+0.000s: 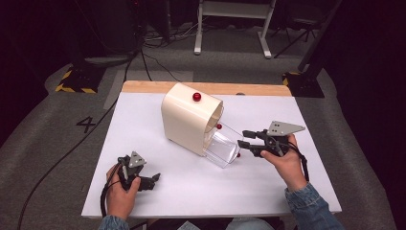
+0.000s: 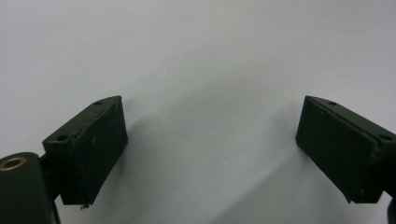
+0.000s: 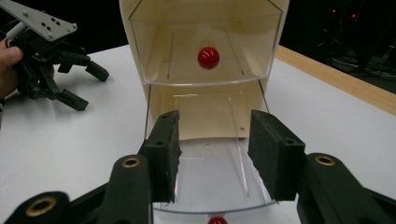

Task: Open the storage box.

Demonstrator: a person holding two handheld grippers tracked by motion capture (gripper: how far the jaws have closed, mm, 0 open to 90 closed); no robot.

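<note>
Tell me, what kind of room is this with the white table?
Probably a lab or studio set up for recording. The white table stands on grey carpet with a painted number 4, black cables trail across the floor, and yellow-and-black hazard tape marks a stand's base amid dark surroundings.

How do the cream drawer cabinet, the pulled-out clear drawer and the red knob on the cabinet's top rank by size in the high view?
1. Cream drawer cabinet
2. Clear drawer
3. Red knob

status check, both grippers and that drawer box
Right gripper open at pulled-out lower clear drawer, fingers not pressing. Left gripper open, on table. Upper drawer in; nothing blocking.
</note>
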